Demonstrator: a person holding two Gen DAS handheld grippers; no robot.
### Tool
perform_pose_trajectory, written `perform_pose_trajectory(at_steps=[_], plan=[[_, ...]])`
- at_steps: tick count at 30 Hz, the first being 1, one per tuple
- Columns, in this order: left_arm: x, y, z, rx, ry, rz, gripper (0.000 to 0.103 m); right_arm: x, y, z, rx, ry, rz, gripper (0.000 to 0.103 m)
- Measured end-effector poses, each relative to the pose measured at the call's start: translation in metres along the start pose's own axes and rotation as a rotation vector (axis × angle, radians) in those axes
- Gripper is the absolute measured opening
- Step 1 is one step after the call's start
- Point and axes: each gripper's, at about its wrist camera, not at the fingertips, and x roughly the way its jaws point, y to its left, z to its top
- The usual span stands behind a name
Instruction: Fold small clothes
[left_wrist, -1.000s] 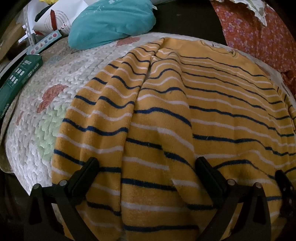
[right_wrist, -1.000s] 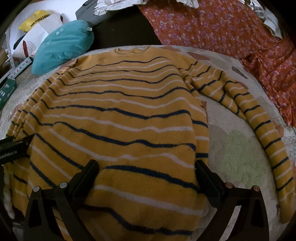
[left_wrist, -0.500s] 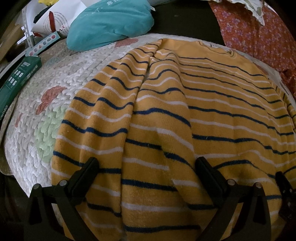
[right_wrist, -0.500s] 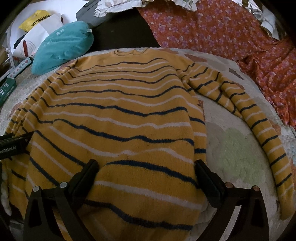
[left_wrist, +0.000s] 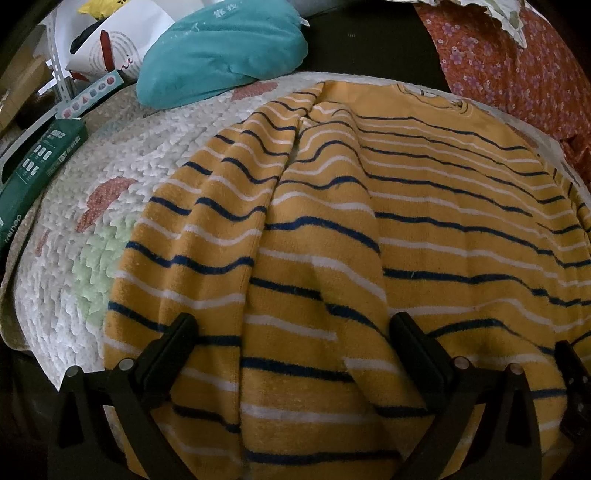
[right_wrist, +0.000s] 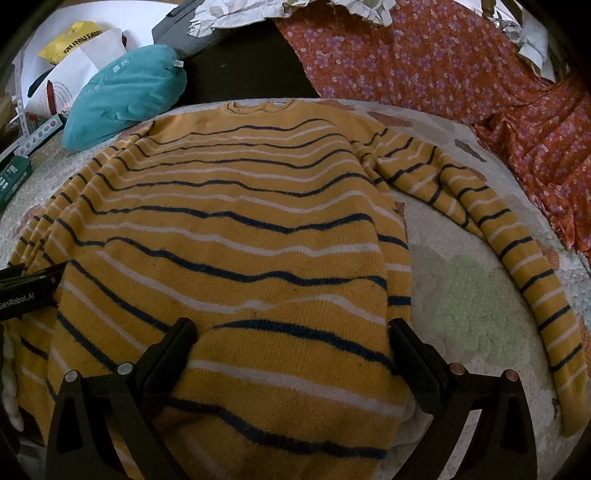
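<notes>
A yellow striped sweater (right_wrist: 236, 236) lies flat, front up, on a white knitted mat (right_wrist: 461, 306), its collar at 12 o'clock in the right wrist view. Its one sleeve (right_wrist: 517, 258) runs from the shoulder out to 3 o'clock and curves down to 5 o'clock over the mat. The other sleeve (left_wrist: 207, 236) lies along the body's edge at 9 o'clock in the left wrist view, bunched in long folds.

The left gripper (left_wrist: 291, 350) sits over the hem near that folded sleeve, its fingers spread wide, nothing between them but the cloth below; whether they touch the cloth is unclear. The right gripper (right_wrist: 291, 350) is over the hem's other corner, fingers equally wide apart and holding nothing, the outer finger (right_wrist: 413, 354) at the sweater's side edge.

A teal cushion (right_wrist: 125, 96) rests at 10 o'clock beyond the sweater, touching the mat's rim. A red floral cloth (right_wrist: 461, 66) spreads from 12 to 3 o'clock. A green box (left_wrist: 33, 177) lies at 9 o'clock in the left wrist view.
</notes>
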Motion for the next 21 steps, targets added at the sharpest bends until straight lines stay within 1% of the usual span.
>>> perform_pose_trajectory(at_steps=[21], plan=[[0.0002, 0.0010, -0.0011, 0.002, -0.001, -0.002, 0.103, 0.0005, -0.0003, -0.0009, 0.000, 0.010, 0.000, 0.103]])
